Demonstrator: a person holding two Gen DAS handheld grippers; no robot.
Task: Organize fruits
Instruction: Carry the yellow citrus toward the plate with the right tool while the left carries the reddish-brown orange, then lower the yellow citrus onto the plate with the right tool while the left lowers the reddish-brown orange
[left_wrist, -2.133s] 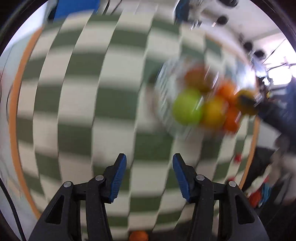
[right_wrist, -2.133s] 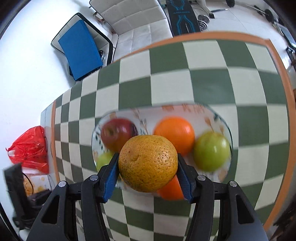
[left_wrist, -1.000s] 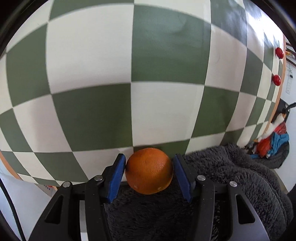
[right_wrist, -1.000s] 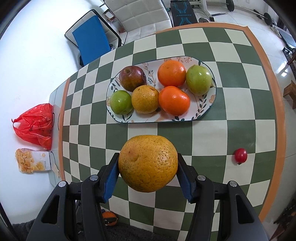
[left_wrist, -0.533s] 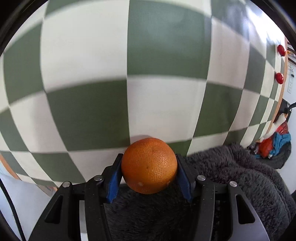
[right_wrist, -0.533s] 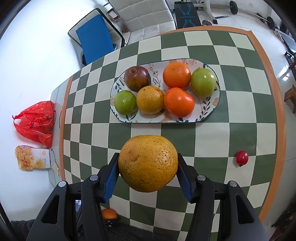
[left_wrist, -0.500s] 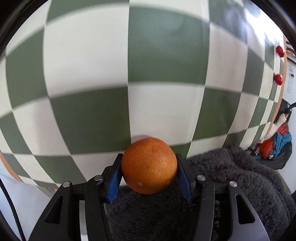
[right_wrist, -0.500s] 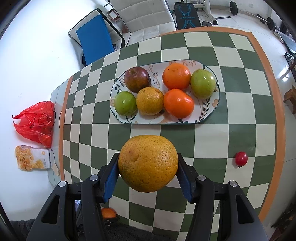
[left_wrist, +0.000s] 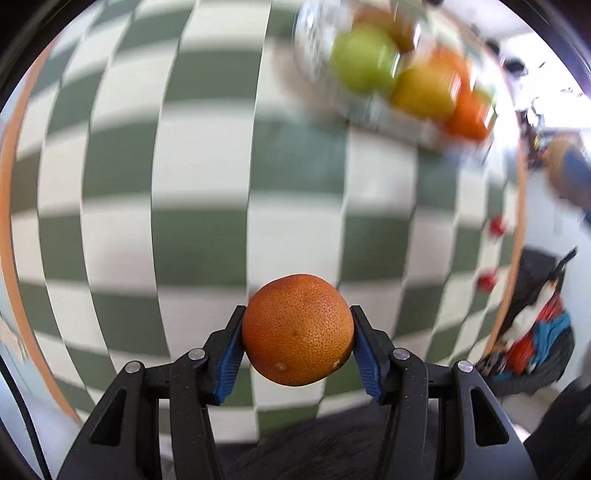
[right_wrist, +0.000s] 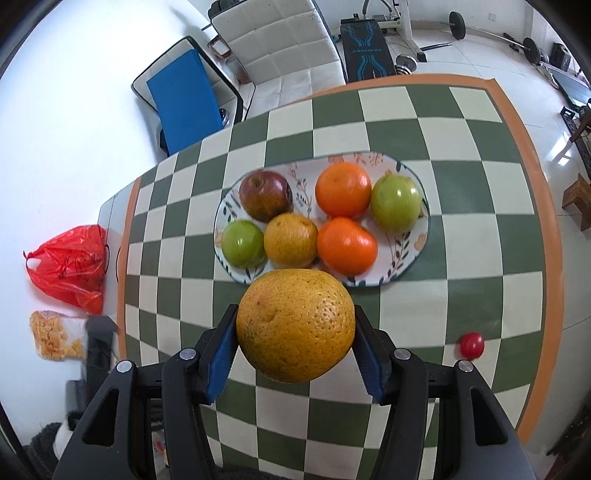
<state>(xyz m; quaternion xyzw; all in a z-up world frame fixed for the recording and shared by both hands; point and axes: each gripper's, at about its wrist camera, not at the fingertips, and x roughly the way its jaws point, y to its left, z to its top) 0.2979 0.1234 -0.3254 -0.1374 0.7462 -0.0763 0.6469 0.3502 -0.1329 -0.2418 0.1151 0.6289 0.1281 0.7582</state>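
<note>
Left gripper (left_wrist: 297, 345) clamped on a reddish orange (left_wrist: 297, 329), low center of its blurry view, held above the checkered table (left_wrist: 177, 192). Right gripper (right_wrist: 295, 349) closed around a big yellow-orange (right_wrist: 295, 325), low center too, hovering just short of the plate (right_wrist: 412, 254), pointing at its near rim. On the plate, mid frame: six fruits. Two green apples (right_wrist: 396, 203), one red apple (right_wrist: 265, 195), two bright oranges (right_wrist: 342, 189), one yellowish orange (right_wrist: 290, 240). One small red fruit (right_wrist: 471, 345) loose on the table, lower right. Red bag (right_wrist: 70, 267) far left, on the floor.
</note>
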